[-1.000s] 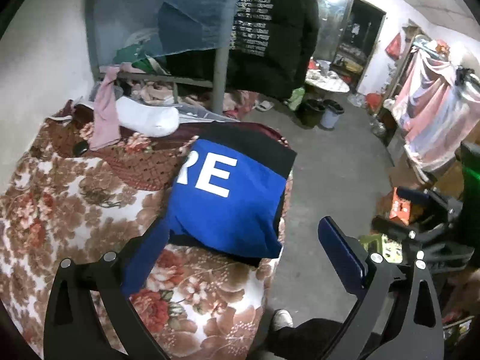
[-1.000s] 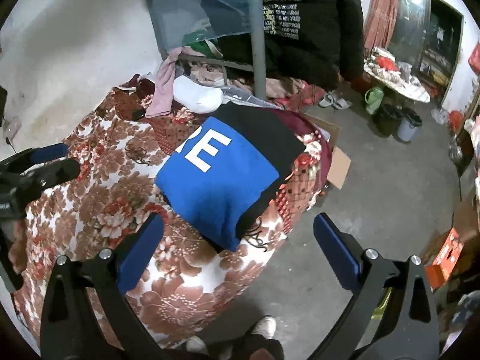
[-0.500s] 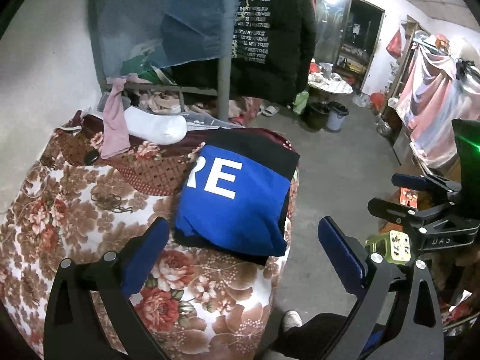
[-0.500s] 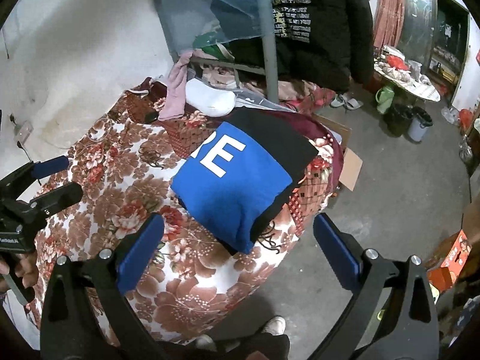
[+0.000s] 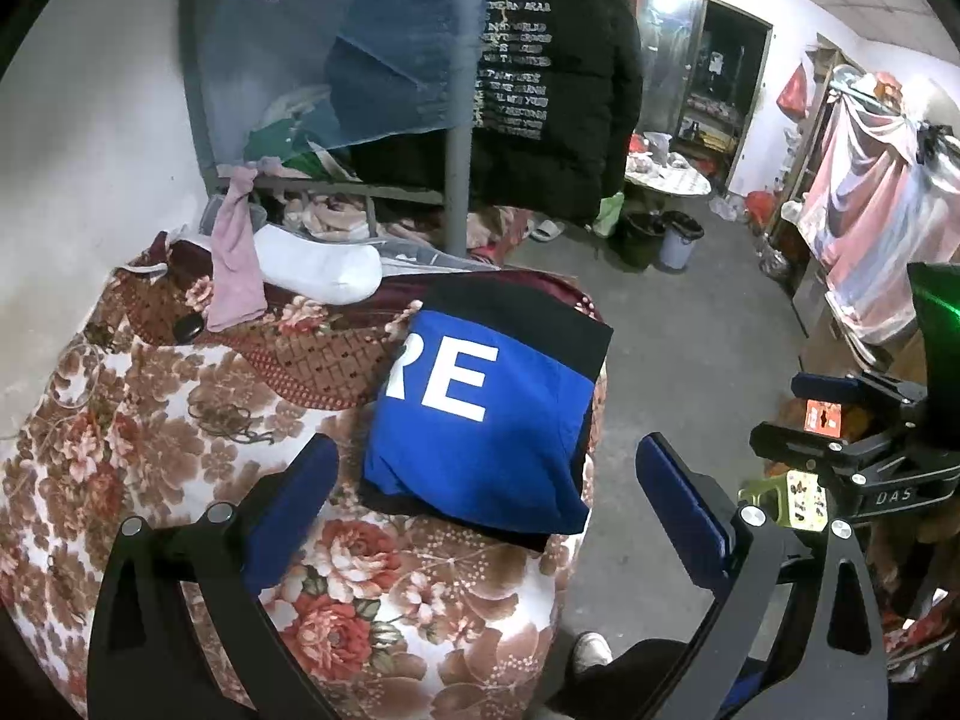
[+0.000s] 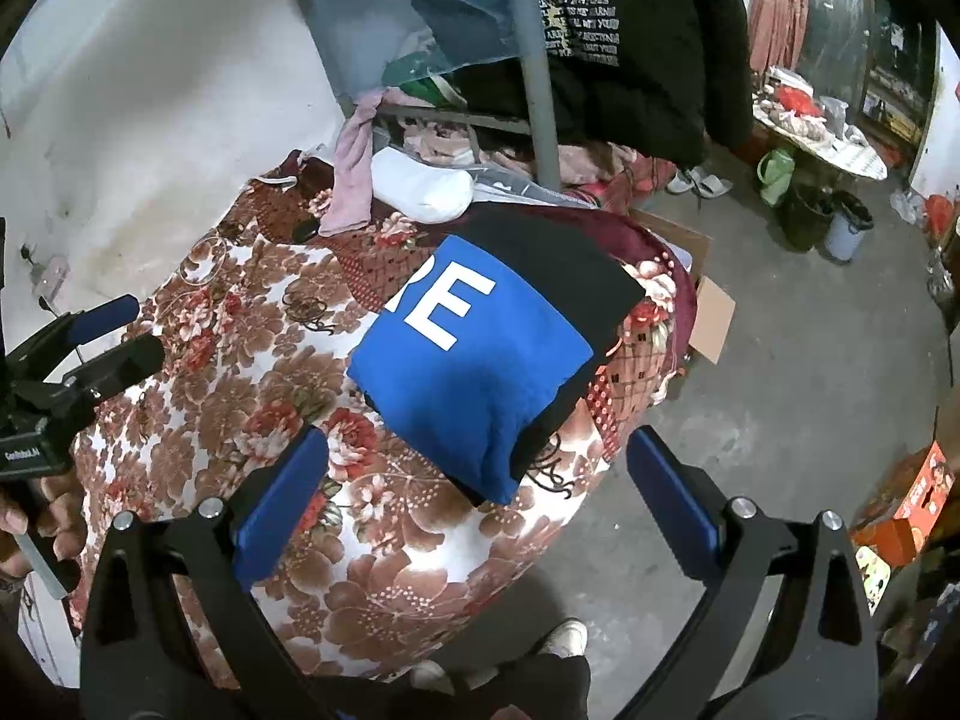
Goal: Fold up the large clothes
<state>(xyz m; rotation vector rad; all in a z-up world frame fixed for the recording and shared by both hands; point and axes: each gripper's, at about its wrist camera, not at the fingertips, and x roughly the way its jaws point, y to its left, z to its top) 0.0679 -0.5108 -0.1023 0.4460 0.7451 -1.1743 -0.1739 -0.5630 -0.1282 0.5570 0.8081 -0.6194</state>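
My left gripper (image 5: 483, 492) hung released and empty above the bed's (image 5: 150, 396) near edge. The folded blue-and-black garment (image 5: 486, 420) lay flat at the bed's near right corner, its black edge close to the drop. My right gripper (image 6: 477, 486) was likewise spread wide, grasping nothing, out over that same corner. Risk noted: a nudge from either jaw, or slippage on the floral blanket (image 6: 240, 384), could tip the stack onto the concrete floor (image 6: 780, 360).
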